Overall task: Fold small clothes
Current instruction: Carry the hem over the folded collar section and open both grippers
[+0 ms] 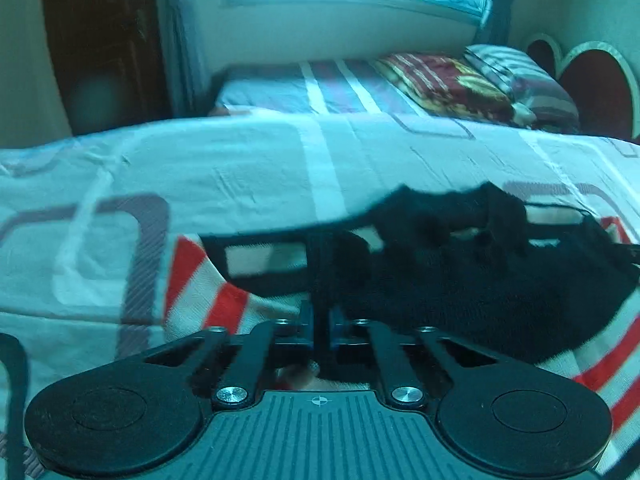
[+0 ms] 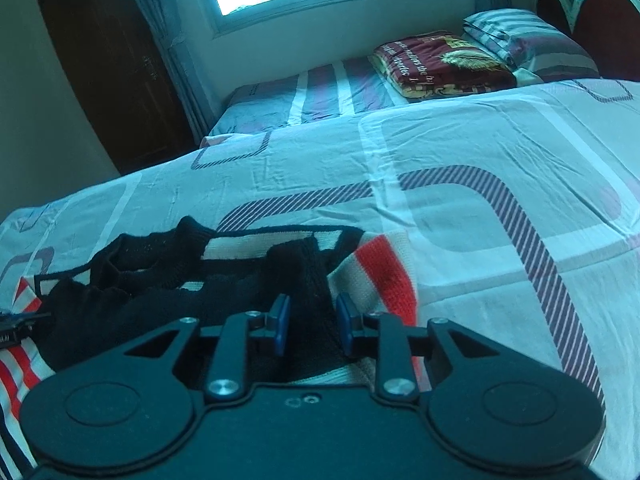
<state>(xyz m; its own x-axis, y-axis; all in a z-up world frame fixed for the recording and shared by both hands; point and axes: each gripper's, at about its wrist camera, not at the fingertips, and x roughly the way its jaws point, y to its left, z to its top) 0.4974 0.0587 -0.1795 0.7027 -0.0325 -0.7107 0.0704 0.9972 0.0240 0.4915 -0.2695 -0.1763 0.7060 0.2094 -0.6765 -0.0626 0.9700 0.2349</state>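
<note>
Knitted garment (image 1: 460,288), black with white and red stripes, one item: lies on the bedsheet (image 1: 240,168), pale with grey rounded-square print. Left gripper (image 1: 320,312): blue pads together, pinching a black edge of the knit. Right gripper (image 2: 311,320): blue pads stand slightly apart with a thick black fold of the same knit clamped between them. Folded maroon blanket (image 2: 440,64) beside a striped pillow (image 2: 528,40) at the far end; pale lettering on the blanket, too small to read.
</note>
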